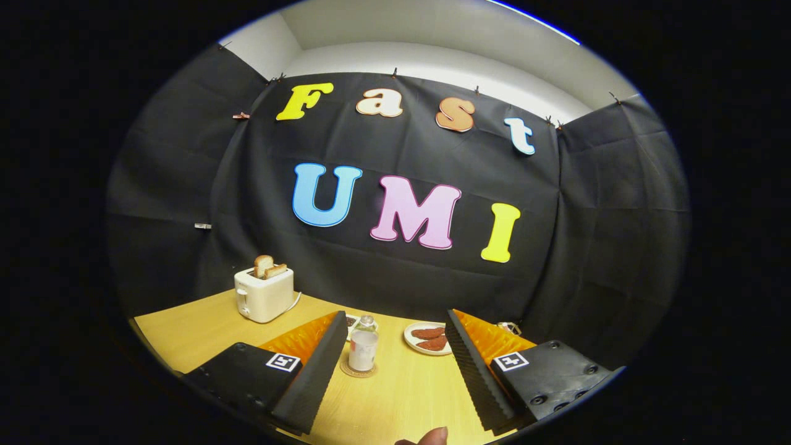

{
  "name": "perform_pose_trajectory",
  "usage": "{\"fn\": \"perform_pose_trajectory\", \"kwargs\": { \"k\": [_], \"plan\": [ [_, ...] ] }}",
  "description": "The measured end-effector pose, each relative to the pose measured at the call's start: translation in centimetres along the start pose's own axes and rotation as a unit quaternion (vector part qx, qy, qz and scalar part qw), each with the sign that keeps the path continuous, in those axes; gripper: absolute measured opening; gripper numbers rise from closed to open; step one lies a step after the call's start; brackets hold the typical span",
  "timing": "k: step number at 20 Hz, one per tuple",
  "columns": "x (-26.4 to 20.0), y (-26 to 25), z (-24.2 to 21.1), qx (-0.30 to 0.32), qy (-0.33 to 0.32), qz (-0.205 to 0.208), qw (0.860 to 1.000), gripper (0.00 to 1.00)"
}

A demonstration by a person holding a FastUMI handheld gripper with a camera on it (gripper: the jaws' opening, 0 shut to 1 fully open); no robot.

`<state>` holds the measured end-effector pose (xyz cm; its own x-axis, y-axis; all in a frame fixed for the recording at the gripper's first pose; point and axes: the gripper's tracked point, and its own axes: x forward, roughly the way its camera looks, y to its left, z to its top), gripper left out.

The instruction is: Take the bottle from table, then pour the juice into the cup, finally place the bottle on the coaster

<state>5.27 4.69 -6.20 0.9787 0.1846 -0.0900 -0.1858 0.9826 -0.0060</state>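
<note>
Gripper [394,316] released: fingers spread wide, pressing on nothing, only bare table [395,395] between them. Held back and low over the near edge, probably to leave the work in full sight.

Bottle [363,347] at about 11 o'clock from the gap's middle, just inside the left finger's tip and apart from it. Standing upright, squarely on the round coaster [358,371], rim of the coaster showing all round its foot. Judged from this: last step of the task done or close to done, bottle parked where a wet base marks no wood. Holding a pale, whitish liquid up to roughly the shoulder; clear neck above, capped as far as can be made out.

Cup not picked out with any certainty. Just behind the bottle, at 11 o'clock and partly cut off by the left finger, a small pale dish [352,320] with dark bits in it, too small to tell what.

At 1 o'clock, close against the right finger's tip, a white plate [415,345] carrying two reddish-brown pieces, lying flat.

Farther off at 10 o'clock, well beyond the left finger, a cream toaster [264,296] with two slices of bread [269,267] popped up from its slots, set toward the back wall and well clear of the pouring spot.

At 6 o'clock, nearest of all, a fingertip [434,436] of the person holding the tool.
</note>
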Motion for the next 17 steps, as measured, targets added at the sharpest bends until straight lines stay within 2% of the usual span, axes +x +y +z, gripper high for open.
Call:
{"fn": "perform_pose_trajectory", "kwargs": {
  "k": [6, 17],
  "plan": [
    [-3.1, -1.0, -0.2, 0.019, -0.003, -0.007, 1.0, 0.97],
    [-2.9, -1.3, -1.2, 0.016, 0.016, -0.008, 1.0, 0.97]
  ]
}}
